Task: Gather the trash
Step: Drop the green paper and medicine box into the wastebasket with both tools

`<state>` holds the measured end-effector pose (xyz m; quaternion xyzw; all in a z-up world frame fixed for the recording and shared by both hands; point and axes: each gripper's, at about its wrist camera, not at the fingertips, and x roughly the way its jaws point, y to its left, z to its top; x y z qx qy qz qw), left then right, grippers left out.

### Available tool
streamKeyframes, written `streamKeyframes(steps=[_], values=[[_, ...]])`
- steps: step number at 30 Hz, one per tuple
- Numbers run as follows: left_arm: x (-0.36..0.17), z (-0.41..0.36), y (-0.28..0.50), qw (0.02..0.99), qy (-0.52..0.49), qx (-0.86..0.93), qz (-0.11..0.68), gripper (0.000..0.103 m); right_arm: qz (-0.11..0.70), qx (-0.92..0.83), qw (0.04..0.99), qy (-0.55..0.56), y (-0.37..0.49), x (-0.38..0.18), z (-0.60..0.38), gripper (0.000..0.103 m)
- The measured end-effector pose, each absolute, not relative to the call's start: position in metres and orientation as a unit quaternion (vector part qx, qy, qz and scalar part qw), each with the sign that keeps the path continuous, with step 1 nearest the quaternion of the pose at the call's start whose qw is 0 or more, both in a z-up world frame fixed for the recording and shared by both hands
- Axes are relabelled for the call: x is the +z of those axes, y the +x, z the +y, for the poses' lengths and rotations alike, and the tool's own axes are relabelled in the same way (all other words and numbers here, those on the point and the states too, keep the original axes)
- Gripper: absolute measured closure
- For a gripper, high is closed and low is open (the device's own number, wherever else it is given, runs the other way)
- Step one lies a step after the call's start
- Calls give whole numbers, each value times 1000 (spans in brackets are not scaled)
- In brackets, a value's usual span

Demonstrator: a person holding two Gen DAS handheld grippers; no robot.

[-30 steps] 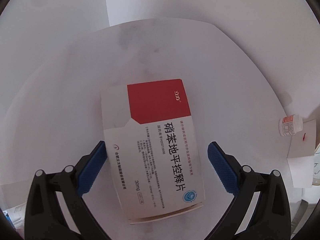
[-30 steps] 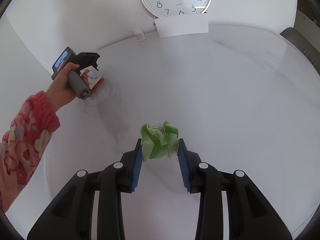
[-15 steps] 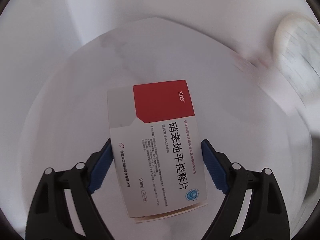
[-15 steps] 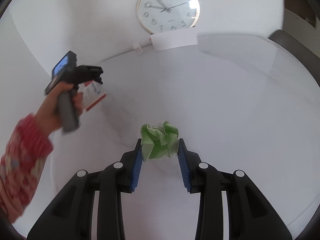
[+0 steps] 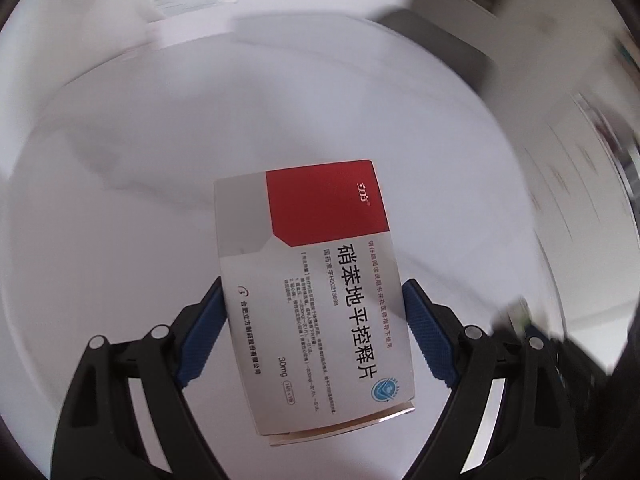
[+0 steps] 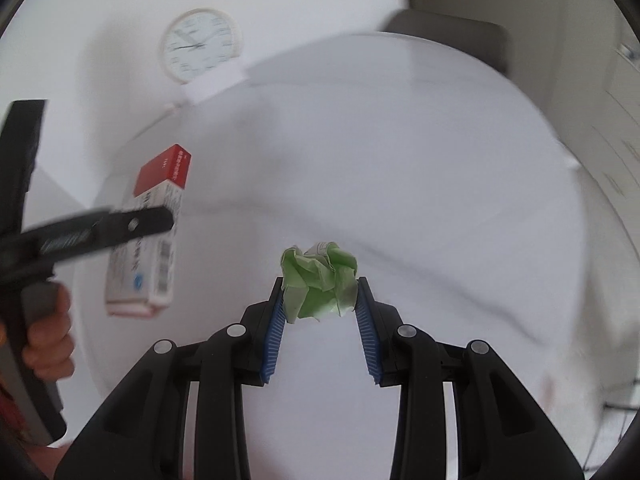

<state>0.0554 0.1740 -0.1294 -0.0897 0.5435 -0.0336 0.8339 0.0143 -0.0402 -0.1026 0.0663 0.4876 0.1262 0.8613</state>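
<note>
Two pieces of trash are held above a round white marble-look tabletop [image 6: 420, 168], one in each claw. A flat rectangular cardboard medicine box [image 5: 316, 296], white and grey with a red corner panel, is pinched across its width between the blue ribbed pads of the left gripper [image 5: 314, 328]; its printed face carries the large Chinese characters 硝苯地平控释片, the dose "30mg", a small white logo on the red panel and a round blue emblem near the lower corner, while the finer lines of print cannot be read. In the right wrist view the same box [image 6: 146, 236] is seen edge-on with a barcode on its side, gripped by a black finger [image 6: 120, 232], with one hand [image 6: 48, 344] wrapped around the grey handle. One crumpled ball of light green paper [image 6: 320, 280], creased and irregular, is squeezed between the blue ribbed pads of the right gripper [image 6: 320, 300]. One round white wall clock [image 6: 200, 46] with a pale rim is seen beyond the table, its numerals blurred. A white paper slip [image 6: 218, 82] stands below it at the table's far edge. A dark grey chair back [image 6: 452, 36] is seen behind the table.
</note>
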Motion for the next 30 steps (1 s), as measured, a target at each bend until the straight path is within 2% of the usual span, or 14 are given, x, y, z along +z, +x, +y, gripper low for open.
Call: streamKeyframes(steps=[7,11,17,21,24,26,27,28,30], values=[[-152,33,-2,820,-43,-127,557,21,485,41,870,82,-71,-122,-192,67],[-159,-26,-24,815,9,-157,557,21,506,-2,854,117,-102,-158,-264,67],[-163,-38,-13,818,66,-175,544,21,528,-22,838,134,-106,-210,-305,68],[-140,-100,-50,818,84,-183,539,21,538,-23,829,152,-108,-237,-320,67],[-135,-116,-59,818,102,-186,536,21,547,-16,824,149,-105,-256,-323,66],[-135,-124,-64,816,108,-188,536,21,552,-11,821,146,-103,-266,-323,51],[-136,-130,-64,815,112,-188,537,21,555,-14,819,145,-108,-269,-328,36],[-136,-137,-64,813,115,-188,539,21,555,-22,819,144,-107,-272,-328,28],[-138,-147,-64,811,119,-191,540,21,555,-29,817,154,-108,-271,-331,23]])
